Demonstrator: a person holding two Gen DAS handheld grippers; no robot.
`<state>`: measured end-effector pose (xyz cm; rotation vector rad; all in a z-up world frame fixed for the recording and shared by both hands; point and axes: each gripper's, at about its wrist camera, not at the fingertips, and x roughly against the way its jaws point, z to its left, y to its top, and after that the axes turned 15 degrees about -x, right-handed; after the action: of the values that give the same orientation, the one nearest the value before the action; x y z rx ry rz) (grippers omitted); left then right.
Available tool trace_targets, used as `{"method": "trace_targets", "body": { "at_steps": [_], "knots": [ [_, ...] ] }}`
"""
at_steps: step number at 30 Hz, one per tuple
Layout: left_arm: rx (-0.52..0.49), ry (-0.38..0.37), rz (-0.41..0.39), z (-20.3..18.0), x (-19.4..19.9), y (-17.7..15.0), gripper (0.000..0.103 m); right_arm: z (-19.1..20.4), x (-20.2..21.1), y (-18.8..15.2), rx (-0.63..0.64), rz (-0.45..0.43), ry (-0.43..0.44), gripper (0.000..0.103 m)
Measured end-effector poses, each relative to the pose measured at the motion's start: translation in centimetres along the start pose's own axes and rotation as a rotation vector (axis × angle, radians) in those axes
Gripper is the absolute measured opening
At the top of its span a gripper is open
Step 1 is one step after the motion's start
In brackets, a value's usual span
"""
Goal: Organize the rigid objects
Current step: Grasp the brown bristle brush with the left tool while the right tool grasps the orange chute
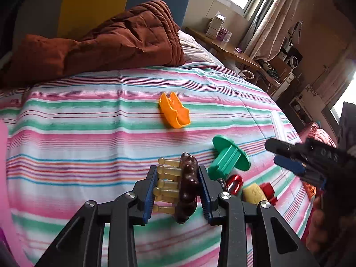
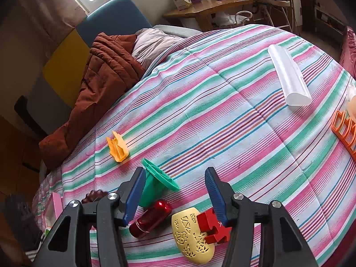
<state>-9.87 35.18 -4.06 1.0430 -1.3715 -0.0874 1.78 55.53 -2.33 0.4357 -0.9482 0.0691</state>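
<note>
My left gripper (image 1: 176,175) is shut on a dark brown beaded massager with pale amber prongs (image 1: 188,189), held just above the striped bedspread (image 1: 89,122). My right gripper (image 2: 175,189) is open and empty; it also shows in the left wrist view (image 1: 287,155). It hovers over a cluster: a green flanged spool (image 2: 153,184) (image 1: 229,158), a red metallic cylinder (image 2: 151,219) (image 1: 234,183), a yellow patterned oval (image 2: 192,235) (image 1: 254,192) and a red puzzle-shaped block (image 2: 212,225) (image 1: 270,192). An orange plastic piece (image 1: 174,112) (image 2: 118,148) lies farther up the bed.
A white half-round tube (image 2: 289,75) and an orange cutter frame (image 2: 344,131) lie at the bed's right side. A rust-brown duvet (image 1: 106,40) and pillow are at the head. A pink box (image 2: 52,211) sits at the left edge. A wooden desk (image 2: 211,4) stands beyond.
</note>
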Motion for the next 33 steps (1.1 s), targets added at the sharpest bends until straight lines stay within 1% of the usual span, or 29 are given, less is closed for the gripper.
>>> {"method": "trace_targets", "body": {
  "at_steps": [3, 5, 11, 13, 16, 18, 24, 27, 29, 33],
  "knots": [
    [-0.023, 0.024, -0.003, -0.1, 2.7, -2.6, 0.035, 0.0, -0.1, -0.1, 0.005, 0.003, -0.006, 0.056],
    [-0.027, 0.025, 0.002, -0.3, 4.0, -4.4, 0.035, 0.0, -0.1, -0.1, 0.007, -0.001, -0.014, 0.056],
    [-0.017, 0.029, 0.025, -0.7, 6.9, -9.2, 0.035, -0.7, -0.2, 0.1, -0.023, -0.007, -0.03, 0.056],
    [-0.033, 0.036, 0.018, -1.1, 7.8, -10.3, 0.035, -0.7, -0.2, 0.1, -0.024, -0.003, -0.029, 0.056],
    [-0.067, 0.057, 0.013, -1.7, 8.6, -11.0, 0.035, 0.0, -0.3, -0.3, 0.01, 0.006, -0.017, 0.056],
    [-0.081, 0.059, 0.01, -1.9, 8.8, -11.2, 0.035, 0.8, -0.5, -1.0, 0.052, 0.034, 0.009, 0.056],
    [-0.054, 0.033, -0.001, -1.2, 8.8, -11.4, 0.035, 5.5, -1.5, -2.8, 0.242, 0.071, 0.031, 0.056],
    [-0.051, 0.024, -0.006, -1.1, 8.8, -11.5, 0.035, 8.6, -3.3, -2.8, 0.327, 0.081, 0.019, 0.056],
    [-0.058, 0.022, -0.009, -1.2, 8.7, -11.5, 0.035, 10.7, -5.1, -2.7, 0.383, 0.083, -0.011, 0.056],
    [-0.054, 0.01, -0.012, -0.9, 8.7, -11.5, 0.035, 13.5, -9.3, -1.8, 0.434, 0.097, -0.085, 0.056]
  ]
}}
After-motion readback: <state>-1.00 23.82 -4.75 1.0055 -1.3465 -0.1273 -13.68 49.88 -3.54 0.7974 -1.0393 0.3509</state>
